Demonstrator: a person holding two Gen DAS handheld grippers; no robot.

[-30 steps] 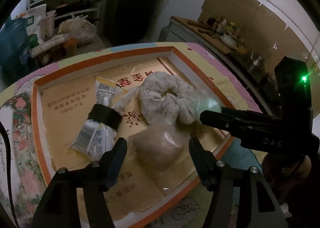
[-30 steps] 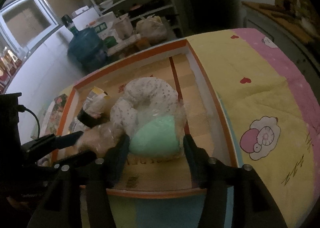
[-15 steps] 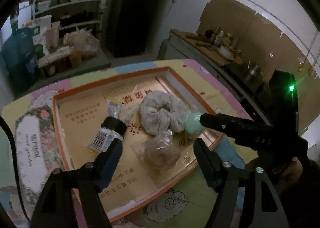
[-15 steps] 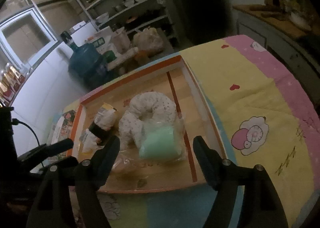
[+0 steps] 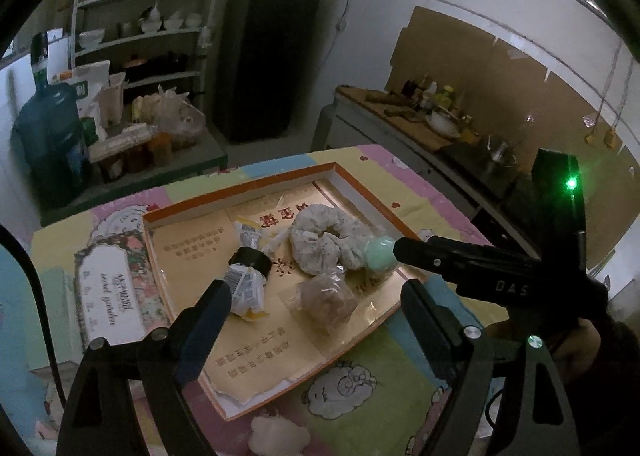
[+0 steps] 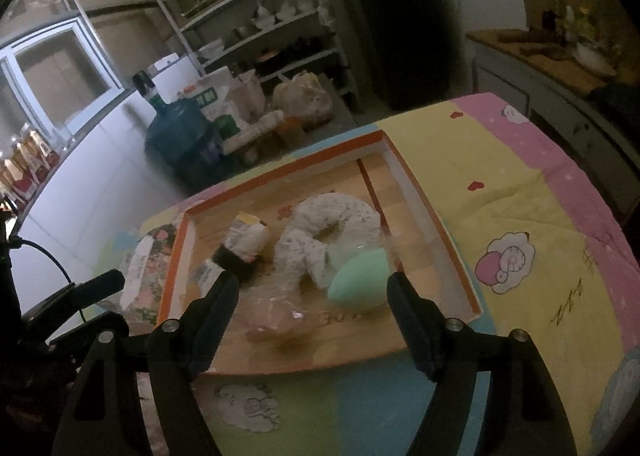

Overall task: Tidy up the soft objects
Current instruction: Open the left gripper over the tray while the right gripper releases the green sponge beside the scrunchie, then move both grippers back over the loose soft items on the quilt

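Orange-rimmed tray (image 6: pixel 460 260), green sponge (image 6: pixel 358 282) near edge

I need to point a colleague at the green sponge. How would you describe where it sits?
Find the shallow orange-rimmed box on the cartoon-print cloth. Inside it lies a speckled white ring-shaped cushion; the mint-green egg-shaped sponge rests against the ring's near right end, wrapped in clear plastic. It is the only smooth green item there.
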